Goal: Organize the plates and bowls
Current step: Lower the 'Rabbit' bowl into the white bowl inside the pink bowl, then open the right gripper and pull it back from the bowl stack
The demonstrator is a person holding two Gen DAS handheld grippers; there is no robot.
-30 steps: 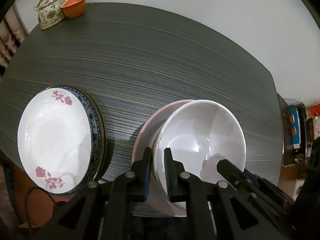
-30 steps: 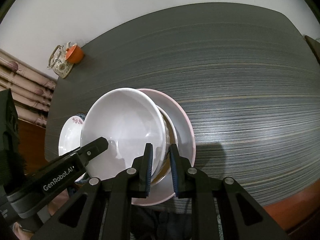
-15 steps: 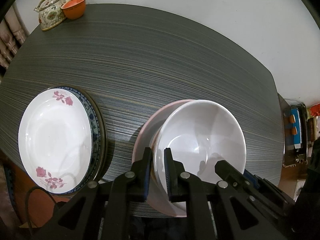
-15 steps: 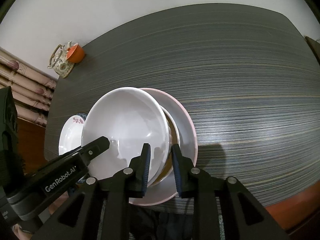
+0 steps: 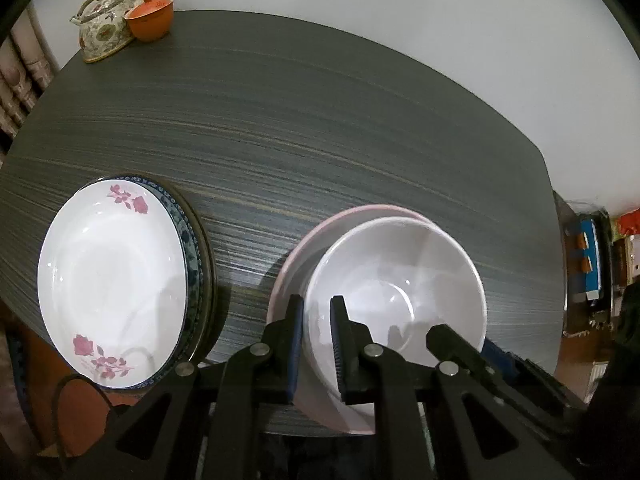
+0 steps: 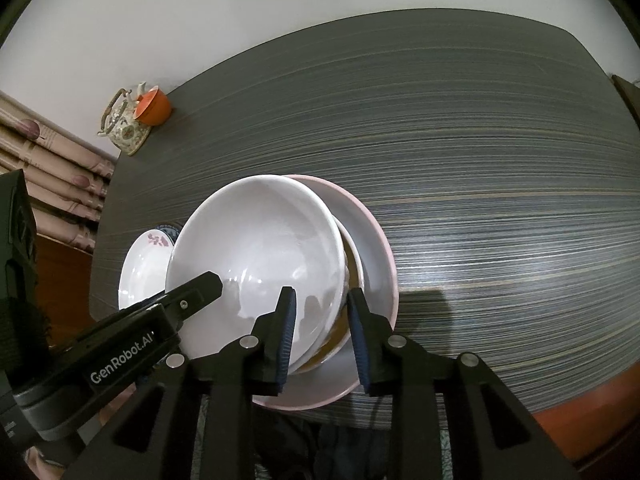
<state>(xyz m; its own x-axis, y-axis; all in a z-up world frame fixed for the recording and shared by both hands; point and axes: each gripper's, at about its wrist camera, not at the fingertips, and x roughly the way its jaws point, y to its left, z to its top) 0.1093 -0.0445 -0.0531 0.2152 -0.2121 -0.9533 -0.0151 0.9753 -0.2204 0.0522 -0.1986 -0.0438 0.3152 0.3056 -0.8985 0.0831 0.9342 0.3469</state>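
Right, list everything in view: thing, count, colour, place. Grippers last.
table: one, dark grey streaked, under everything.
white bowl: one, top of the nested bowls.
brown-lined bowl: one, under the white bowl.
pink bowl: one, bottom, widest.
rose plate: one, white with pink flowers, top of the left pile.
blue-rimmed plate: one, beneath it; a dark rim shows below that.
teapot: one, floral, far left corner.
orange cup: one, beside the teapot.
left gripper: black, jaws opening astride the white bowl's rim.
right gripper: black, jaws opening, bowl rims between.
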